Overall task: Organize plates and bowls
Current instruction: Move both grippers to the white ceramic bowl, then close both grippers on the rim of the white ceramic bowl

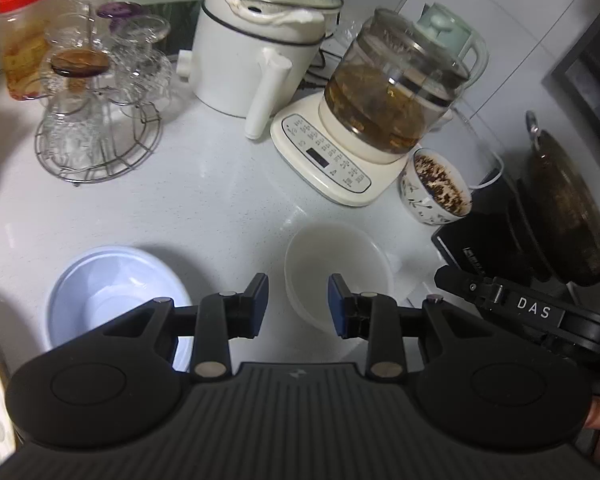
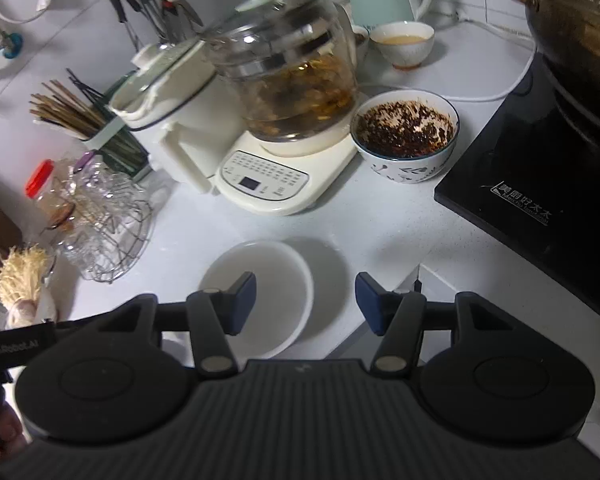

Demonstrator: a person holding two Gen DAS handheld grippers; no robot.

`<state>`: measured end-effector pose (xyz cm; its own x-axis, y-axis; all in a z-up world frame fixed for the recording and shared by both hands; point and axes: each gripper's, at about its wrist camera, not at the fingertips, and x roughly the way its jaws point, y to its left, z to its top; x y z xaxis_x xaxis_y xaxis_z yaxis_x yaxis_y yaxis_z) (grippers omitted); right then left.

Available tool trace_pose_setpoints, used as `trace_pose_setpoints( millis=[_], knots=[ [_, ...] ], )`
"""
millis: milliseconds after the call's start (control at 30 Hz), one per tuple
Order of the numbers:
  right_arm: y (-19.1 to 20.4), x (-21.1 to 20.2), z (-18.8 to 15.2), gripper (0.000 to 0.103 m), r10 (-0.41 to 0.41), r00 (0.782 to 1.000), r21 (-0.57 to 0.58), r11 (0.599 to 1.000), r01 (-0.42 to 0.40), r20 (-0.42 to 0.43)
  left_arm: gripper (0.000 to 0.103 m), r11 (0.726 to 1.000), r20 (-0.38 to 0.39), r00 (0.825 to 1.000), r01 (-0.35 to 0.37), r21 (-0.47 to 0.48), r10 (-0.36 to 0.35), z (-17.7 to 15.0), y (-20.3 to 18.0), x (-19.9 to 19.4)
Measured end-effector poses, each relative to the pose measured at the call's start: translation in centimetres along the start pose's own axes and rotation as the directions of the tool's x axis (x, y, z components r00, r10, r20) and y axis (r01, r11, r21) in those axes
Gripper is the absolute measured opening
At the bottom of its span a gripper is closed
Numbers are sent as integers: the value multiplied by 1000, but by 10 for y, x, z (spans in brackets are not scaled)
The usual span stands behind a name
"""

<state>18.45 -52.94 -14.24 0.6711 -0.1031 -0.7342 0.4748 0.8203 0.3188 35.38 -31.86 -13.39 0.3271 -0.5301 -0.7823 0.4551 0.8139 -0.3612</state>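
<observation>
A pale blue bowl (image 1: 116,296) sits on the white counter at lower left in the left wrist view. A translucent white bowl (image 1: 336,272) sits to its right; it also shows in the right wrist view (image 2: 276,276). My left gripper (image 1: 298,304) is open and empty, hovering above the gap between the two bowls. My right gripper (image 2: 306,300) is open and empty, above the white bowl's right rim. The right gripper's arm (image 1: 532,312) shows at the right of the left wrist view.
A patterned bowl of dark residue (image 2: 406,136) stands by a glass kettle on its cream base (image 2: 288,80). A white cooker (image 1: 252,52), a wire rack of glasses (image 1: 96,120), a red-lidded jar (image 1: 22,36) and an induction hob with wok (image 2: 552,152) surround the bowls.
</observation>
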Motion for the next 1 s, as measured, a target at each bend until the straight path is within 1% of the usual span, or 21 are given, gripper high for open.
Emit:
trace_pose_setpoints(
  millis=[167,200,233,267,300,367,400,467,533,600,633,667,733,767,800,900,1000],
  knots=[
    [-9,26,5,58,19,999,3,1000,-19,-36,37,1000,-24,1000,3,-13,-3,6,0,32],
    [-10,31,6,56,24,999,0,1000,-24,-42,37,1000,-25,1000,2,-8,-3,6,0,38],
    [-10,36,5,51,30,998,-1,1000,-31,-52,37,1000,-28,1000,-5,-5,5,6,0,44],
    [-10,41,5,48,41,997,1,999,-41,-63,37,1000,-33,999,-7,-9,7,6,2,50],
    [-10,45,4,47,51,996,5,999,-51,-72,37,1000,-39,999,-3,-15,3,5,3,55],
    [-10,54,2,41,63,994,5,998,-63,-85,37,1000,-49,999,2,-10,-2,5,6,65],
    [-10,59,1,40,68,994,3,998,-68,-91,37,1000,-53,999,1,-4,-1,5,6,70],
    [-10,66,-1,31,79,992,3,997,-79,-101,36,1000,-56,998,3,2,-3,4,7,78],
    [-10,71,-2,29,86,991,0,996,-86,-104,36,1000,-57,998,4,3,-3,3,7,84],
    [-11,75,-3,26,90,990,0,996,-91,-105,30,1000,-50,999,-2,-2,2,1,7,88],
    [-12,76,-3,22,94,990,2,996,-95,-109,25,1000,-45,999,-3,-8,2,0,8,90],
    [-14,77,-4,22,103,989,6,995,-103,-109,22,1000,-46,999,3,-11,-3,0,8,93],
    [-14,80,-5,20,122,987,4,993,-122,-105,18,1000,-42,999,16,-12,-17,-2,8,96],
    [-14,81,-5,17,126,987,1,992,-127,-105,15,1000,-36,999,17,-6,-17,-3,8,97],
    [-14,82,-6,16,131,986,1,991,-131,-102,13,1000,-30,999,14,-5,-14,-4,8,97],
    [-14,82,-8,15,139,985,11,990,-138,-99,11,999,-24,999,21,-29,-22,-6,10,98],
    [-15,77,-10,15,139,986,6,990,-139,-97,11,999,-20,999,26,-29,-27,-6,7,92]
  ],
)
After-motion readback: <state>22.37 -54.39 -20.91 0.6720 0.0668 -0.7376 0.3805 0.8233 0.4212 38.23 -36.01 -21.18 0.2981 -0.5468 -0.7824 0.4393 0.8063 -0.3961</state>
